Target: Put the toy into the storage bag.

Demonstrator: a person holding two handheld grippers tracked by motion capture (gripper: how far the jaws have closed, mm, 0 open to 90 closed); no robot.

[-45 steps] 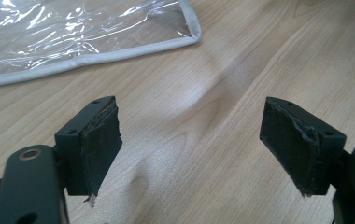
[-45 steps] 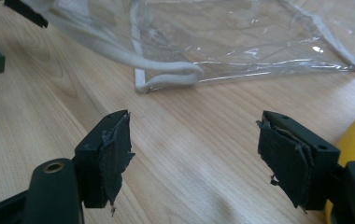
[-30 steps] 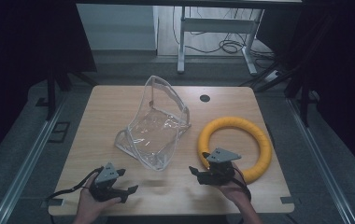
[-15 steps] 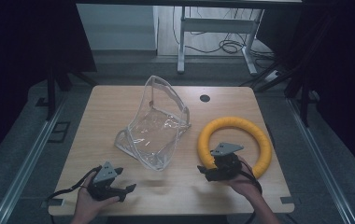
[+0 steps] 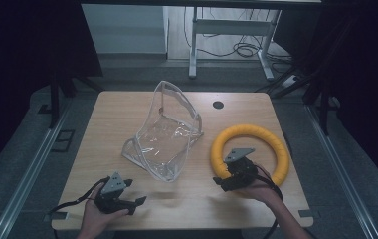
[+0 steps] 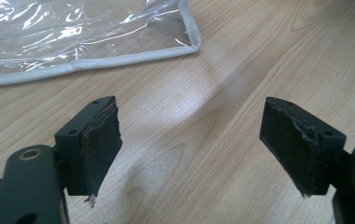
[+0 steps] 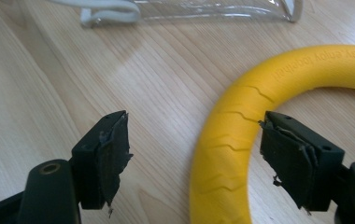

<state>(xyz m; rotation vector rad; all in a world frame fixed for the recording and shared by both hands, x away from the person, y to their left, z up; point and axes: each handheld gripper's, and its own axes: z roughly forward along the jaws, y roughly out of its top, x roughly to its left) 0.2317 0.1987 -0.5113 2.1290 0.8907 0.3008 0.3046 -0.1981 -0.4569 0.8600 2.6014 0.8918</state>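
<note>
Straddling the near-left arc of the yellow ribbed foam ring [image 7: 222,154], the right gripper [image 7: 194,158] has its jaws spread wide, one black pad [image 7: 112,156] out on the bare wood and the other pad [image 7: 287,161] inside the ring's hole. And neither pad is touching the yellow yet: there is daylight on both sides of the tube. From the high view, the right gripper [image 5: 237,174] sits low over that same arc, the person's right hand [image 5: 256,190] wrapped behind it and a black cable trailing toward the near edge.

Over on the left, the left gripper [image 6: 189,140] is just as wide open, with nothing but wood grain between its worn pads [image 6: 103,149]. It hovers close to the near edge of the light wooden table [image 5: 127,112], gripped by the left hand [image 5: 95,216].

Beyond it, the clear plastic zip pouch with grey piping [image 5: 164,137] stands slumped in the middle of the table, its near corner just ahead of the left jaws in the left gripper view [image 6: 185,44]. The ring [image 5: 250,152] lies flat to the right of the pouch, close but apart. A small dark round grommet [image 5: 218,104] sits near the table's far edge.
</note>
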